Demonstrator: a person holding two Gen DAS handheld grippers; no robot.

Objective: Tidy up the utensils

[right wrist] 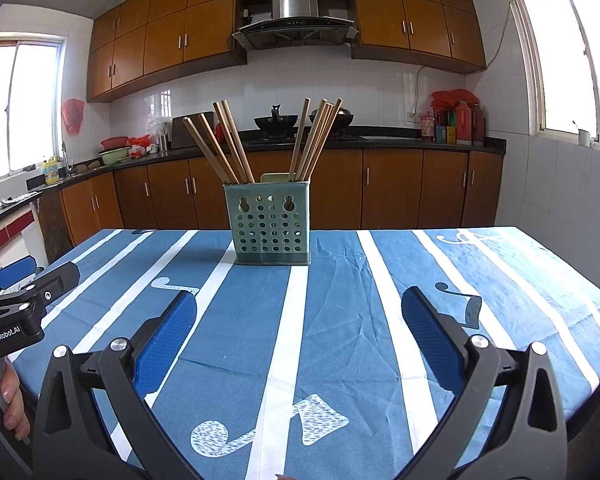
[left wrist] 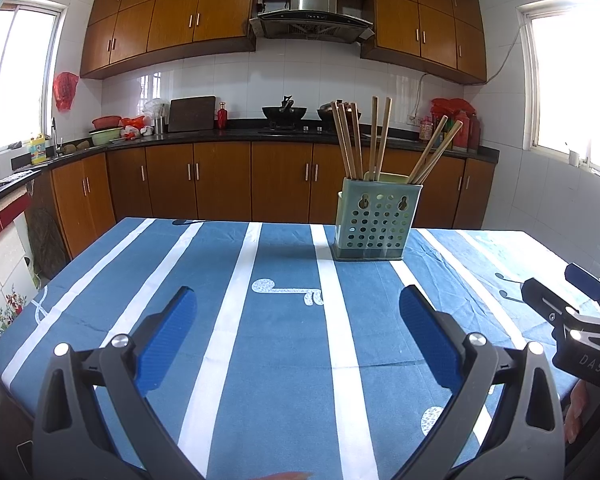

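A pale green perforated utensil holder (left wrist: 374, 222) (right wrist: 271, 226) stands upright near the far edge of the table, with several wooden chopsticks (left wrist: 352, 140) (right wrist: 232, 142) fanning out of its top. My left gripper (left wrist: 298, 300) hovers open over the cloth, well short of the holder and to its left, nothing between its blue pads. My right gripper (right wrist: 299, 300) is open too, aimed almost straight at the holder from a similar distance. Each gripper shows at the edge of the other's view: the right one (left wrist: 560, 292) and the left one (right wrist: 32, 276).
The table wears a blue cloth with white stripes (left wrist: 236, 280) (right wrist: 372, 280). Behind it runs a dark kitchen counter (left wrist: 220, 134) with woks, bowls and bottles, under wooden cabinets. A person's fingers (right wrist: 10, 404) grip the left tool's handle.
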